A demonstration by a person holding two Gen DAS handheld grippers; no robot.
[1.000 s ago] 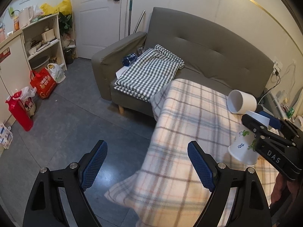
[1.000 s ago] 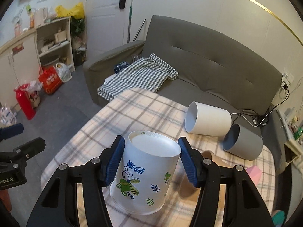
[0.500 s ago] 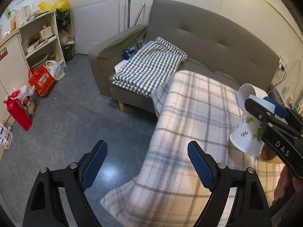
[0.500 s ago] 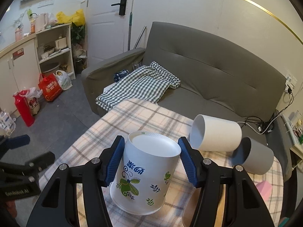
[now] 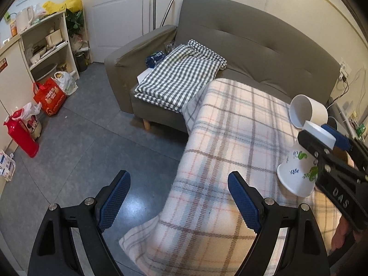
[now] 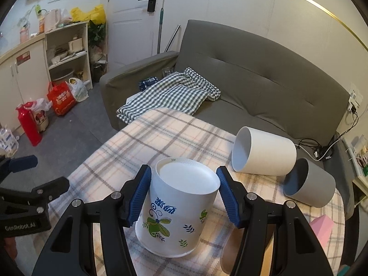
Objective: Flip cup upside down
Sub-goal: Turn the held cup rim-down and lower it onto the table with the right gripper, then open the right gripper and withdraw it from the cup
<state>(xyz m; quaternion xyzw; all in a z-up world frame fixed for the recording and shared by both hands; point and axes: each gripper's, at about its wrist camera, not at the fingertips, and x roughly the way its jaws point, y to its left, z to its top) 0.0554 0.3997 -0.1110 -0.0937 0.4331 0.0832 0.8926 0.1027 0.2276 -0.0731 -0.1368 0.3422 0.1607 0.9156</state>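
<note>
A white paper cup (image 6: 177, 209) with blue and green leaf prints stands upside down on the plaid tablecloth (image 6: 147, 142), base up. My right gripper (image 6: 184, 194) is shut on it, blue pads against both sides near the base. The cup also shows in the left wrist view (image 5: 297, 172), its rim on the cloth and tilted slightly. My left gripper (image 5: 178, 201) is open and empty, off the table's left edge above the floor.
A white cup (image 6: 264, 155) and a grey cup (image 6: 309, 187) lie on their sides at the table's far right. A pink block (image 6: 322, 226) sits at the right edge. A grey sofa (image 6: 253, 69) with a checked cloth (image 6: 170, 94) stands behind the table.
The right gripper has brought the cup down and forward onto the cloth. The left gripper has drifted slightly and stays open.
</note>
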